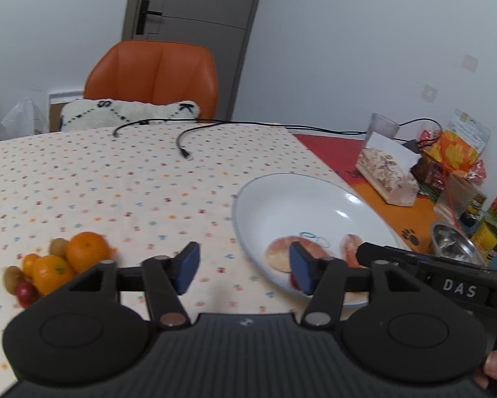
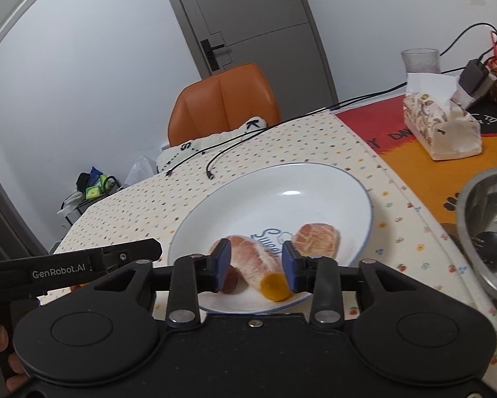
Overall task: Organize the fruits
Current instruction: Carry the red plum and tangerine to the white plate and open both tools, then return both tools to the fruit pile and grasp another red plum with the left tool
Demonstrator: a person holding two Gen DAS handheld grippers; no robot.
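Right now the peeled, pale-orange citrus halves sit in the white shallow plate with a thin blue rim: a larger peeled half lies toward the near edge, and a smaller peeled segment cluster rests just beside it, farther in. A small orange-yellow piece of fruit touches the near end of the larger half, and a dark red fruit peeks out just behind my right fingers' blue pad.

My right fingers are released, straddling the larger half with a visible gap on each side, gripping nothing. My left fingers are spread wide over the plate's near left rim and the cloth, holding nothing either.

On the cream cloth with tiny coloured flowers that covers the tabletop, well left of the plate, waits a cluster of whole oranges, brown kiwis and a small red fruit, all touching one another.

To the right of the plate stands a steel bowl, with a patterned tissue pack beyond it. Behind the tabletop is an orange chair.
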